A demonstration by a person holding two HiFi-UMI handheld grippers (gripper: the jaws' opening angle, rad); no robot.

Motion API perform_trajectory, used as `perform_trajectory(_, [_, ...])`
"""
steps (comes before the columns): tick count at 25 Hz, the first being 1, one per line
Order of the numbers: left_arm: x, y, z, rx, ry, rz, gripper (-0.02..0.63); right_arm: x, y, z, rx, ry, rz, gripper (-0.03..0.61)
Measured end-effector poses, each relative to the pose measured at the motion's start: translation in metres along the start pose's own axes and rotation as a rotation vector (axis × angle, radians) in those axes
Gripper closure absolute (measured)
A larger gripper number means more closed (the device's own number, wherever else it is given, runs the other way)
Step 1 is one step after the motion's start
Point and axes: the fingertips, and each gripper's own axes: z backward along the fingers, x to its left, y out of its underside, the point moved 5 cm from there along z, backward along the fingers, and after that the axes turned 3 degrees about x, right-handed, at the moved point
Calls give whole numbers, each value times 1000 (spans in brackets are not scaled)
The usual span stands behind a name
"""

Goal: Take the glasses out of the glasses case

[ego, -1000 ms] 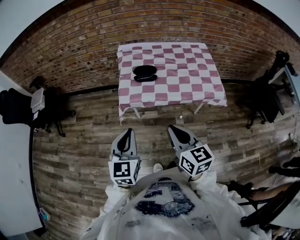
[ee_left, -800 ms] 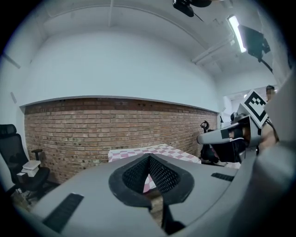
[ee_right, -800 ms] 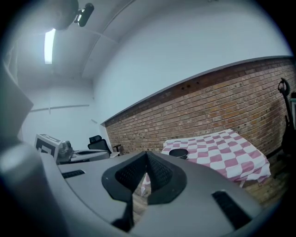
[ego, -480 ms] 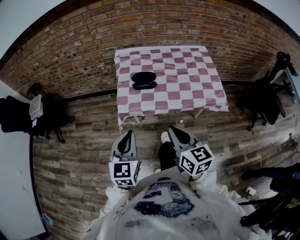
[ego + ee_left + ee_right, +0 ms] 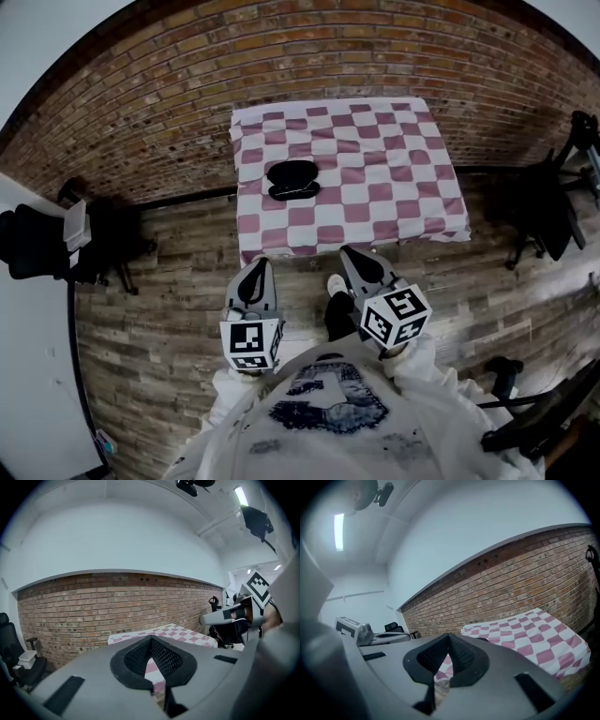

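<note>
A black glasses case (image 5: 292,178) lies closed on the left part of the table (image 5: 375,197), which is covered by a pink and white checked cloth. Nothing of the glasses shows. My left gripper (image 5: 257,267) and right gripper (image 5: 349,253) are held side by side over the wooden floor, just short of the table's near edge and well apart from the case. Both are shut with nothing between their jaws. In the left gripper view the left gripper (image 5: 151,639) points at the table (image 5: 180,632). In the right gripper view the right gripper (image 5: 449,635) has its pads meeting in front of the table (image 5: 534,630).
A brick wall (image 5: 281,56) runs behind the table. A black office chair (image 5: 37,239) and a white desk (image 5: 28,375) stand at the left. More dark chairs (image 5: 548,211) stand at the right. My shoe (image 5: 336,284) shows between the grippers.
The person has walked towards the table, so the table and case sit lower and nearer in the head view. Both grippers came forward with the body and stayed shut.
</note>
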Motion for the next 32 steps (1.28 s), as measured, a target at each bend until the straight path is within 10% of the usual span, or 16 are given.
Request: perform_trajectory(32, [64, -34, -225, 111, -94, 8, 604, -155, -103, -172, 81, -72, 22, 565])
